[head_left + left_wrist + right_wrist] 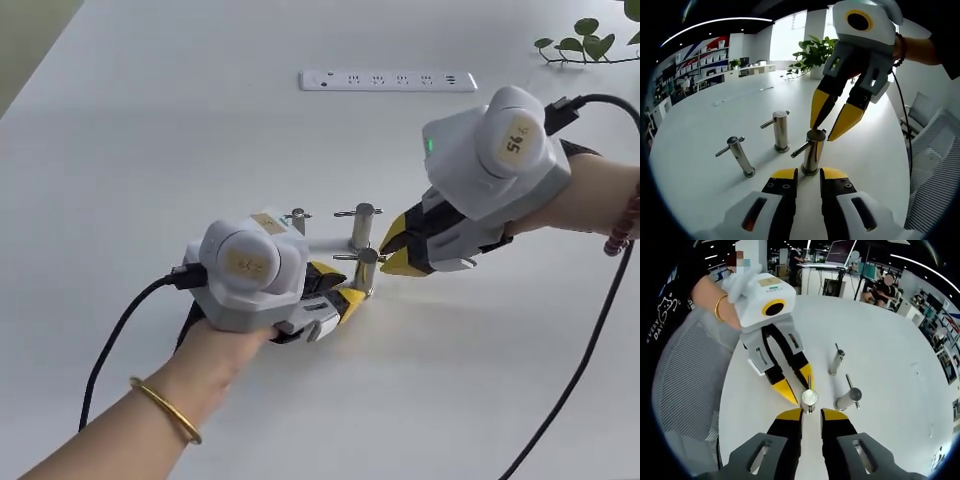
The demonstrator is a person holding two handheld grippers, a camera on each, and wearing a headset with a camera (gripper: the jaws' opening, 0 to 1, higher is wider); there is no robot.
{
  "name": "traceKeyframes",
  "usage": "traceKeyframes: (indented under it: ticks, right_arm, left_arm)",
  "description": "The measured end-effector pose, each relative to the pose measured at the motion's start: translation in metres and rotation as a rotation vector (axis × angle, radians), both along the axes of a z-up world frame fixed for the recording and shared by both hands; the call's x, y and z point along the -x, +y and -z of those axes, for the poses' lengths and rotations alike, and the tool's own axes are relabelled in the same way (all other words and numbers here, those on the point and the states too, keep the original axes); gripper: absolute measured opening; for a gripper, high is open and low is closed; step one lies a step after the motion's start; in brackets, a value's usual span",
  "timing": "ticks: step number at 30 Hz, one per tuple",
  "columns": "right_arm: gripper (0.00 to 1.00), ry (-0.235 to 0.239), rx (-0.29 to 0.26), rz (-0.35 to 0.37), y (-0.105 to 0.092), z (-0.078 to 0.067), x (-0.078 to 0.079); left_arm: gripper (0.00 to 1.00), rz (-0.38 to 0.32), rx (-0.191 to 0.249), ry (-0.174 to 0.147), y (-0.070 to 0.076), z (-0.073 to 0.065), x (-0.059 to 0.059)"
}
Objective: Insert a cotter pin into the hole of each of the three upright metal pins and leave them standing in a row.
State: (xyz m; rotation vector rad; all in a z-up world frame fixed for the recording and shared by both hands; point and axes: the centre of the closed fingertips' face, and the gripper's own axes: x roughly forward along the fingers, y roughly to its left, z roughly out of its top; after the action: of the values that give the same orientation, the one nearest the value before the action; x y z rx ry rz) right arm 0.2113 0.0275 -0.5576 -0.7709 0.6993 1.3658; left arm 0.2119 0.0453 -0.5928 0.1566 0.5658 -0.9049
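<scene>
Right claw: apart; sticker digits unclear
Left claw: apart, beside metal pin
Dark clothing: "EVERY DAY"

Right tool and left tool flank the nearest pin.

The left hand-held gripper, held in the left hand, points away from the person with its jaws slightly parted. The right hand-held gripper angles down toward it, tips close together, jaws also parted.
</scene>
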Motion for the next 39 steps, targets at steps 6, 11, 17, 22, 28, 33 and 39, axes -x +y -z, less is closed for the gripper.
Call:
traceKeyframes:
  ticks: [6, 11, 17, 22, 28, 33, 39]
  right_arm:
    - [0.13, 0.047, -0.069, 0.044, 0.010, -0.005, 0.002]
    - [0.13, 0.050, -0.089, 0.043, 0.018, -0.002, 0.003]
    - [0.11, 0.049, -0.090, 0.042, 0.021, 0.005, 0.001]
    - [0.09, 0.014, -0.076, 0.006, 0.020, 0.007, 0.001]
    - [0.08, 0.036, -0.094, 0.014, 0.020, 0.005, 0.003]
    - [0.08, 0.046, -0.114, 0.008, 0.020, 0.004, 0.005]
    - [0.08, 0.045, -0.114, -0.027, 0.017, 0.003, 0.009]
  left_arm:
    - [0.25, -0.035, -0.010, 0.012, 0.006, -0.002, -0.003]
    - [0.28, -0.051, 0.002, 0.019, 0.009, -0.007, -0.001]
    - [0.34, -0.070, -0.007, 0.019, 0.015, -0.011, 0.003]
    - [0.36, -0.079, -0.009, 0.018, 0.019, -0.015, 0.005]
    - [0.40, -0.069, -0.016, -0.007, 0.022, -0.025, 0.009]
    - [0.44, -0.078, -0.014, -0.010, 0.026, -0.029, 0.011]
    - [0.46, -0.101, 0.004, -0.033, 0.029, -0.038, 0.010]
